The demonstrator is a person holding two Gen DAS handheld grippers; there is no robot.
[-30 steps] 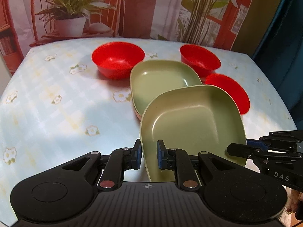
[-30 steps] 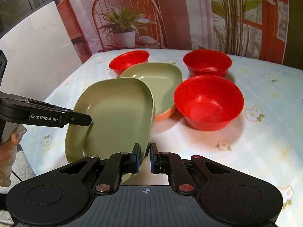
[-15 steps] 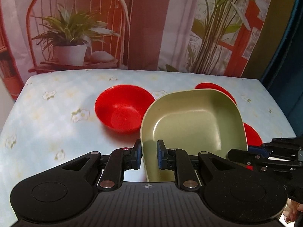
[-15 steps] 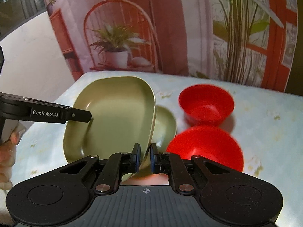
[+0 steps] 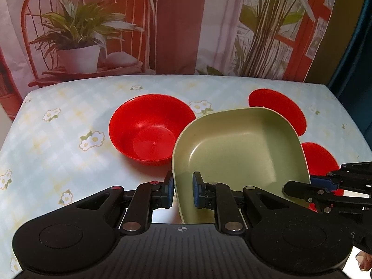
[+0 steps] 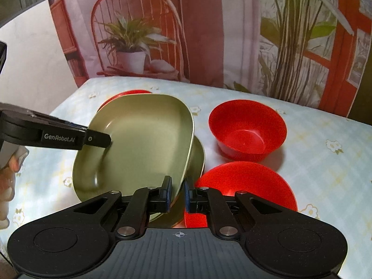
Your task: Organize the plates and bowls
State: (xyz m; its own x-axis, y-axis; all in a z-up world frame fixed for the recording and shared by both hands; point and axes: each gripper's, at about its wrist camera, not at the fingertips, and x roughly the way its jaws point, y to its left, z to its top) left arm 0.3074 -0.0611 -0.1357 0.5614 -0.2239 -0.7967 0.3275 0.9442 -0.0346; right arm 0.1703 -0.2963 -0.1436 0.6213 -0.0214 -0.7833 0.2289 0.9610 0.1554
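Both grippers pinch the same green plate [image 5: 239,153]: the left gripper [image 5: 182,191] clamps its near left rim, and the right gripper [image 6: 177,194] clamps its near right rim, holding it tilted above the floral tablecloth [image 5: 58,144]. Beneath it, the right wrist view shows a second green plate [image 6: 197,160] on the table, with three red bowls around: one left [image 5: 151,127], one far right [image 6: 247,129], one near right [image 6: 246,186].
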